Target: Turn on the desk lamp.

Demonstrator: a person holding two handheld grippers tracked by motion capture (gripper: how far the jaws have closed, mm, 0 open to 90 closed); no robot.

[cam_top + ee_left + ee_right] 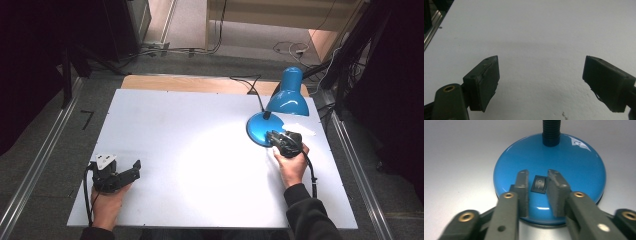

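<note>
Right gripper (537, 192) over lamp base (576, 165), jaws narrowly parted beside switch (539, 184), seemingly untouching. Left gripper (540, 85) wide open, well apart from base.

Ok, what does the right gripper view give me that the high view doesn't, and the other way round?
Right gripper view alone: the small black rocker switch on the round glossy blue lamp base, seen between the right gripper's part-open jaws, and the ribbed black neck. High view alone: the blue bell-shaped lamp shade, its pool of light on the white table, and the open left gripper resting near the left edge. Shared: the base and the right gripper at it.
</note>
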